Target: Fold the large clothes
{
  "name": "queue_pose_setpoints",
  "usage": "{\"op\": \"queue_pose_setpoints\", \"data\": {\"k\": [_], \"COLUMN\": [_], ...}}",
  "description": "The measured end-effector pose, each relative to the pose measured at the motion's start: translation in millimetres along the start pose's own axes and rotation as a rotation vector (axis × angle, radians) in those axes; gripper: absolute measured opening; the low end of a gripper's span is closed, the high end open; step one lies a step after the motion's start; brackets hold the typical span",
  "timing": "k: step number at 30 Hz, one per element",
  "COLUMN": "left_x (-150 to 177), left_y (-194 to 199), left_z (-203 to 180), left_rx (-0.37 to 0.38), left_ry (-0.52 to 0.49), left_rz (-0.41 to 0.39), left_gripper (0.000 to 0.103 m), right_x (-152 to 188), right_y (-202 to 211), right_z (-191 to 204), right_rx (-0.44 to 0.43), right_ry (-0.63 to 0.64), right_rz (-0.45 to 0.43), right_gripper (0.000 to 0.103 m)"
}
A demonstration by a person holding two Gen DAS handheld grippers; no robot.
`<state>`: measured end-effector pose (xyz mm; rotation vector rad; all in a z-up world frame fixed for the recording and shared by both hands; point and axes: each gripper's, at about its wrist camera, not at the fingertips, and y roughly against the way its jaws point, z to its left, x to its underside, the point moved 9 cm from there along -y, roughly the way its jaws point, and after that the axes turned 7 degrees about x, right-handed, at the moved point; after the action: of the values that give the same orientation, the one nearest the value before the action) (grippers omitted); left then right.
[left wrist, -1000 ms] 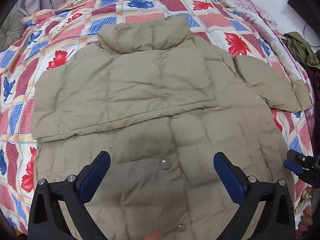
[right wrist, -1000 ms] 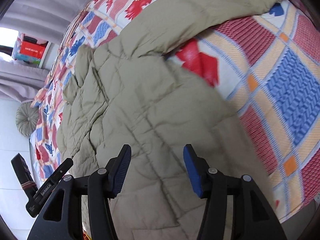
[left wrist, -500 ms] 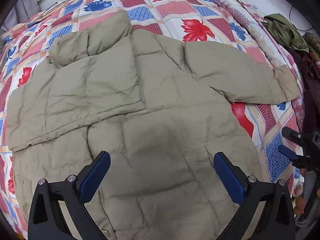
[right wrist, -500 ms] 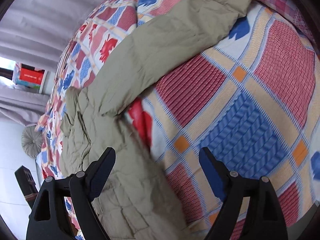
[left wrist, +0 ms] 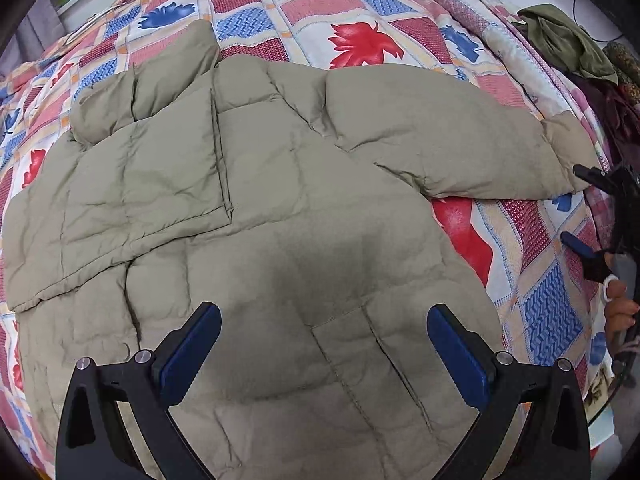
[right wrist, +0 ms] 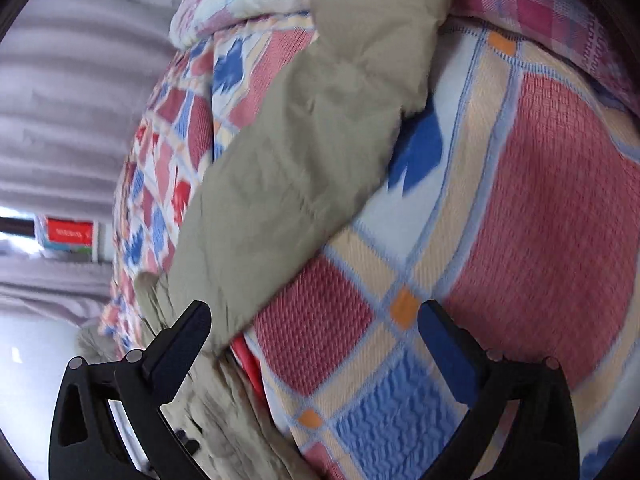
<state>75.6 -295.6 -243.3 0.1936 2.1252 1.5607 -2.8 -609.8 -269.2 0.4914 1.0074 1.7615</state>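
A khaki padded jacket lies flat on the patterned bedspread. One sleeve is folded across its chest at the left; the other sleeve stretches out to the right. My left gripper hovers open above the jacket's lower body, nothing between its fingers. My right gripper shows at the right edge, beside the outstretched sleeve's cuff. In the right wrist view the right gripper is over the bedspread, its jaws opening wide and empty, with the sleeve running ahead and to the left.
A dark green garment and other clothes are heaped at the bed's far right edge. A rolled quilt lies along that side. Grey curtains and a shelf with a red box stand beyond the bed.
Both grippers moved right along the jacket. The right gripper left the jacket's body, travelled toward the outstretched sleeve and opened wider. The left gripper stayed open.
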Motion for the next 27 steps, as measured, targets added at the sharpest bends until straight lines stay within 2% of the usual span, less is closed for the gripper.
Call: {"op": "queue_pose_setpoints", "data": {"k": [9,11,13,14,15,17,19,21,27], "left_x": [-7.2,-8.5,-9.9,-10.5,-11.0,-11.9,-13.9,-15.8,-18.3], "left_y": [0.8,1.5,2.7,3.8,5.4,9.3,14.9,20.8,41.0], "left_z": [12.4,18.1,25.0,28.9,33.8,43.2,55.3,70.8,123.9], "left_rx": [-0.031,-0.037,-0.044,-0.047,-0.055,-0.065,-0.076,-0.094,-0.136], "left_ry": [0.035,0.049,0.065,0.073,0.081,0.094,0.101,0.11,0.166], "left_rz": [-0.02,-0.023,-0.029,-0.033,-0.037,-0.047,-0.063,-0.078,-0.118], "left_gripper": [0.103,0.103,0.103,0.103,0.103,0.103,0.103,0.103,0.103], "right_x": [-73.8,-83.7,-89.0,-89.4,-89.0,-90.2,-91.9,-92.2,-75.6], "right_y": [-23.5,-29.5,-37.0,-41.9,-48.6,-52.9,-47.9,-39.6,-19.2], "right_z": [-9.3,-9.7,-8.1,-9.6,-9.4,-5.9,3.2,23.2,113.9], "right_rx": [-0.15,-0.18,-0.215,-0.228,-0.265,-0.34,-0.358,-0.414,-0.559], "right_ry": [-0.238,-0.297,-0.347,-0.372,-0.409,-0.454,-0.421,-0.37,-0.176], "right_rz": [-0.052,-0.055,-0.037,-0.013,0.02,0.036,0.02,0.019,0.059], "right_gripper": [0.103,0.099,0.072,0.04,0.022,0.009,0.009,0.008,0.008]}}
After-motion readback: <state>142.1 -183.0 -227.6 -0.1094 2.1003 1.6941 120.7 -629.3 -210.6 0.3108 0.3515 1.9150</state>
